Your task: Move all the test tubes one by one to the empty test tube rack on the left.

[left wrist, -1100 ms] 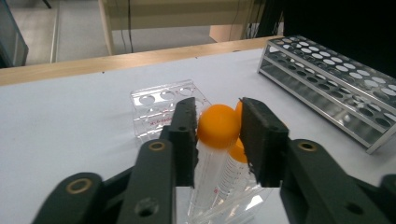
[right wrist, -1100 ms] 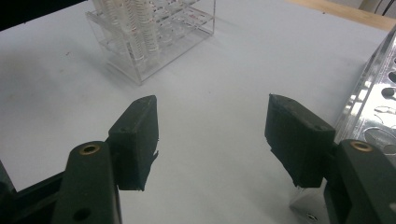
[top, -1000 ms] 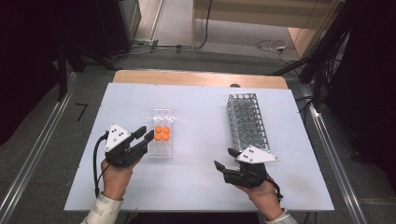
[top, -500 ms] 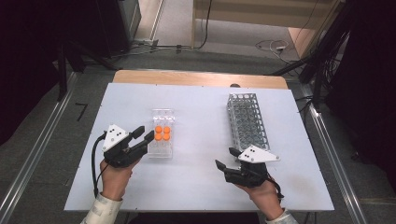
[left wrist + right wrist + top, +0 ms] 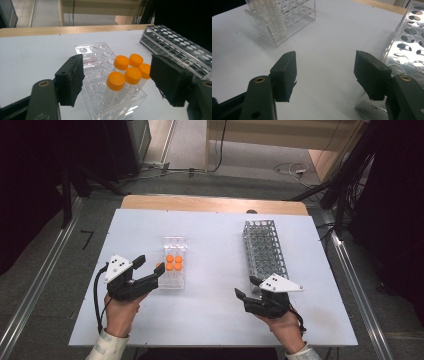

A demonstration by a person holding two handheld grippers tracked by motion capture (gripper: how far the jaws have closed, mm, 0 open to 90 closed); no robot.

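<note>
A clear plastic rack [image 5: 175,243] stands left of centre on the white table, holding several orange-capped tubes [image 5: 173,262]. My left gripper [image 5: 150,267] sits just left of it and points at the rack. Its jaws have just been opening and now stand open. In the left gripper view the tubes [image 5: 125,73] stand upright in the rack [image 5: 93,58], just beyond the left gripper [image 5: 120,78], and neither pad touches them. My right gripper [image 5: 245,287] rests open and empty near the front end of a metal mesh rack [image 5: 265,247]. Bare table shows between the jaws of the right gripper [image 5: 327,72].
The metal rack [image 5: 409,37] lies lengthwise at the right, its holes empty, and reaches toward the table's far edge. It also shows at the upper right as the metal rack [image 5: 175,42]. A wooden strip [image 5: 210,204] runs along the far edge. Dark floor and cables surround the table.
The left gripper's jaws have spread apart from nearly shut to wide. Both hands have stayed where they were, and the racks have not moved.
</note>
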